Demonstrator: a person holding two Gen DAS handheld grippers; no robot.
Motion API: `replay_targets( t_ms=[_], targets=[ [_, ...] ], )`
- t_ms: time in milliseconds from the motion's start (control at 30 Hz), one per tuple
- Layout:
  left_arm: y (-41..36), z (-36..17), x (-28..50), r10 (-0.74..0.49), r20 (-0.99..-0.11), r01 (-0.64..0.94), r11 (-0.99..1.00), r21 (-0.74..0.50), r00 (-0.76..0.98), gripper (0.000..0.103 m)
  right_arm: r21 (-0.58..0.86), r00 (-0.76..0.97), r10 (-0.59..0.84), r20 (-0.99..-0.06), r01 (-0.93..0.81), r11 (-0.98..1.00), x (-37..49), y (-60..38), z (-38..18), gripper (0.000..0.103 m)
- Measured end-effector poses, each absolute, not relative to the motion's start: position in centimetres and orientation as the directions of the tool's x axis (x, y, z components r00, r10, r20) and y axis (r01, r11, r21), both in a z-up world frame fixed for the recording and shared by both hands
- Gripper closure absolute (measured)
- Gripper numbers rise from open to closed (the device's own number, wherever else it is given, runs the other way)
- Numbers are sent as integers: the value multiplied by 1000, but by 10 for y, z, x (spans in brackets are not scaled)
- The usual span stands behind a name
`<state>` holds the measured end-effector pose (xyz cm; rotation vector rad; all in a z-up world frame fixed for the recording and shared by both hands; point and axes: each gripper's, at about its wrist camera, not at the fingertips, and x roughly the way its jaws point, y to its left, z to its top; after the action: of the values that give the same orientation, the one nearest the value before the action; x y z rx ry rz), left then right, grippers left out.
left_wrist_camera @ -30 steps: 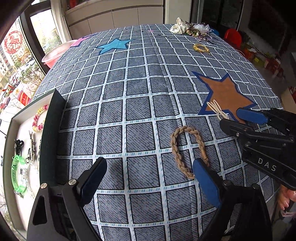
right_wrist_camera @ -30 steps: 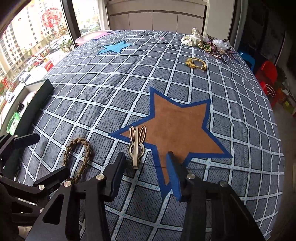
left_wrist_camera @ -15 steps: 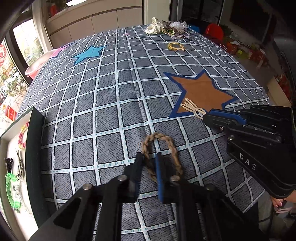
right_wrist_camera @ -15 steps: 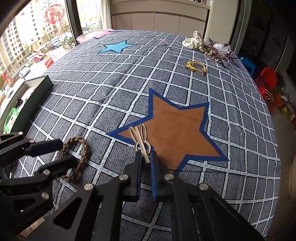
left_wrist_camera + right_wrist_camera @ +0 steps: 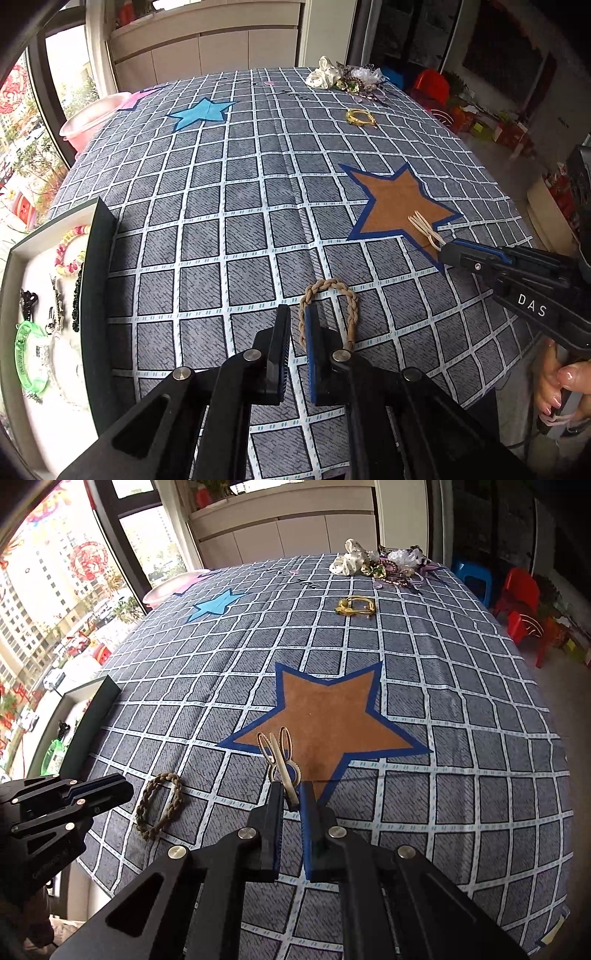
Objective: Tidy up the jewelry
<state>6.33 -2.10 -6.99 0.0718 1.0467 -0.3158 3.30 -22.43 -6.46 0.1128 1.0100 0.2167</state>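
I run two hand-held grippers over a bench covered in a grey checked cloth. My landmark is the brown star [image 5: 328, 723] printed on that cloth.

The left hand-held gripper [image 5: 295, 325] is closed almost fully on one side of a braided bracelet [image 5: 341, 295], which lies just off the star's lower left point. I judge the pinch on a single strand is meant to lift the loop without crushing it.

The right hand-held gripper [image 5: 291, 797] is closed on the stem of a cream hair clip [image 5: 279, 755] with rabbit ears, lying across the star's lower left edge.

Well to the left of the star sits a tray [image 5: 94, 258] already holding bracelets and clips, probably where both pieces go.

Beyond the star lie a gold bangle [image 5: 354, 605] and, farther still, a heap of ornaments [image 5: 380, 563]. The room has cabinets, a large window and red stools.
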Motion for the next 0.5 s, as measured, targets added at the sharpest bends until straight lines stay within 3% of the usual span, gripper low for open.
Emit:
replay_targets(
  t_ms=[500],
  targets=[
    [-27,-70,55,-192,-861,294,954,-52,472,87,234,519,238,-821,-75,969,7,-231,-62,94]
  ],
)
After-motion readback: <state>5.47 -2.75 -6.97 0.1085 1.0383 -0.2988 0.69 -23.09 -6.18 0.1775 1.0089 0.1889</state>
